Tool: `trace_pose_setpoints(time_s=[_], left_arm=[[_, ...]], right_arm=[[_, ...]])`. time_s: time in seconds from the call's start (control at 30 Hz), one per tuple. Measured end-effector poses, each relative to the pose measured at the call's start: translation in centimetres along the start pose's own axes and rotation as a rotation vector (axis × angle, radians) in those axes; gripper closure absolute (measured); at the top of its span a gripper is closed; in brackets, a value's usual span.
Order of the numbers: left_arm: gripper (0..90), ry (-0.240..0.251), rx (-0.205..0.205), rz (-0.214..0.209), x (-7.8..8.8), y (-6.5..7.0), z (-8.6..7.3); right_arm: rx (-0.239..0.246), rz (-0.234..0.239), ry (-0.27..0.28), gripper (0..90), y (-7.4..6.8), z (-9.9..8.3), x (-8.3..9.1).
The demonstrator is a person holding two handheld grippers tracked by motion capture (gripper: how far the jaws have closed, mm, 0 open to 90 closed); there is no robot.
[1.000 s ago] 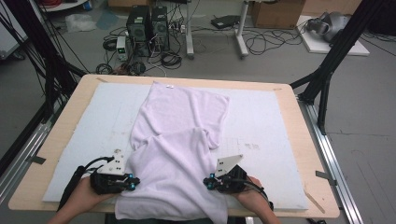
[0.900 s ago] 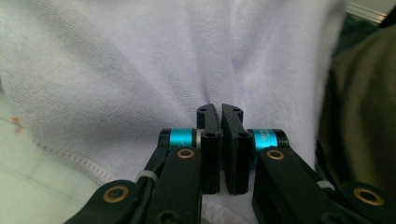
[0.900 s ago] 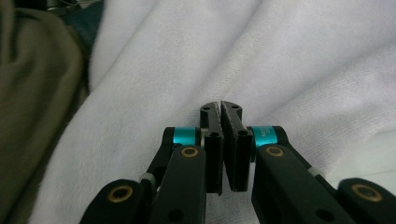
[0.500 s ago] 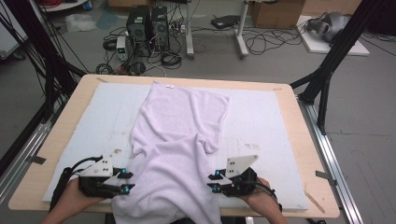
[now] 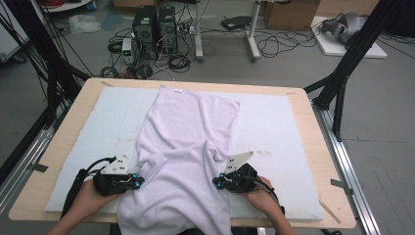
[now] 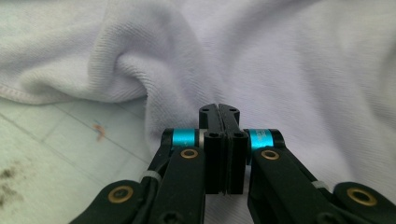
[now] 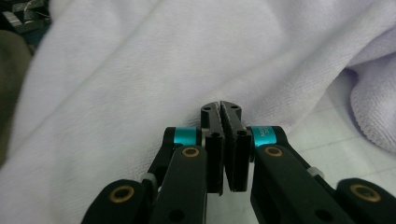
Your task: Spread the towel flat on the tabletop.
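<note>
Towel [image 5: 183,161], pale lilac, lies lengthwise down the middle of the white mat [image 5: 279,127] on my wooden table [image 5: 63,122], its near end hanging over the table's front edge between my hands. My left gripper [image 5: 138,182] sits at the towel's left edge, jaws pressed together after closing, no cloth visibly pinched between them. My right gripper [image 5: 217,182] sits at the right edge, likewise clenched shut after closing, tips against the fabric.

— What are your grippers built like?
— Your left gripper [image 6: 219,109] and right gripper [image 7: 220,108] have black jaws, cyan collars, brass-ringed screws; each carries a grey three-cornered plate [image 5: 117,165] and a black cable [image 5: 77,181].
</note>
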State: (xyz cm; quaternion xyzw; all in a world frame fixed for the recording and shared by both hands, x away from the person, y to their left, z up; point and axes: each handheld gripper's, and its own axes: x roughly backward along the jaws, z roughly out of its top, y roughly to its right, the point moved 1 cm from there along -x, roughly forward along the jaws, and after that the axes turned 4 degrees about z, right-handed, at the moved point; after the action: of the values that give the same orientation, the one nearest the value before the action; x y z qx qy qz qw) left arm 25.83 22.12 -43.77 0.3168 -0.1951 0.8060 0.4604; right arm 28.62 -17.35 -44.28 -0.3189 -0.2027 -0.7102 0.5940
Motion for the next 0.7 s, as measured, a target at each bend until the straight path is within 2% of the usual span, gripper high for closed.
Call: trace_pose_setpoints(time_s=[0.07,0.1,0.17,0.2,0.23,0.3,0.4,0.5,0.57,0.6,0.67,0.7], left_arm=[[88.6,0.013,-0.008,-0.011,1.1,0.7,-0.1],[88.5,0.035,-0.015,-0.018,1.9,1.3,-0.2],[87.9,0.068,-0.030,-0.039,3.1,2.0,-0.1],[82.6,0.072,-0.034,-0.026,3.5,2.1,0.0],[78.0,0.077,-0.027,-0.018,3.7,2.0,0.1],[74.4,0.086,-0.017,0.000,3.7,1.3,0.2],[74.0,0.087,-0.002,0.051,2.7,-0.4,0.4],[77.4,0.073,0.036,0.089,1.1,-2.1,0.5],[77.9,0.069,0.066,0.078,0.0,-2.9,0.6],[77.0,0.065,0.068,0.067,-0.5,-3.0,0.7],[71.3,0.041,0.068,0.052,-1.5,-2.9,1.0],[67.2,0.026,0.073,0.031,-2.0,-2.8,1.1]], right_arm=[[0.017,0.011,0.013,88.4,-0.9,0.0,0.8],[0.025,0.013,0.023,88.4,-1.3,0.0,1.2],[0.049,0.043,0.085,87.8,-2.5,0.0,2.5],[0.051,0.045,0.104,86.6,-2.9,0.0,3.1],[0.051,0.036,0.111,84.0,-3.0,0.1,3.5],[0.045,-0.005,0.109,80.9,-2.8,0.2,4.0],[0.008,-0.056,0.107,77.8,-1.4,0.1,3.9],[-0.012,-0.098,0.080,77.4,0.2,0.0,2.8],[-0.026,-0.106,0.060,76.6,1.1,0.1,2.0],[-0.028,-0.107,0.056,76.5,1.3,0.1,1.6],[-0.021,-0.098,0.044,74.0,1.6,0.3,0.8],[-0.014,-0.096,0.032,72.0,1.7,0.4,0.4]])
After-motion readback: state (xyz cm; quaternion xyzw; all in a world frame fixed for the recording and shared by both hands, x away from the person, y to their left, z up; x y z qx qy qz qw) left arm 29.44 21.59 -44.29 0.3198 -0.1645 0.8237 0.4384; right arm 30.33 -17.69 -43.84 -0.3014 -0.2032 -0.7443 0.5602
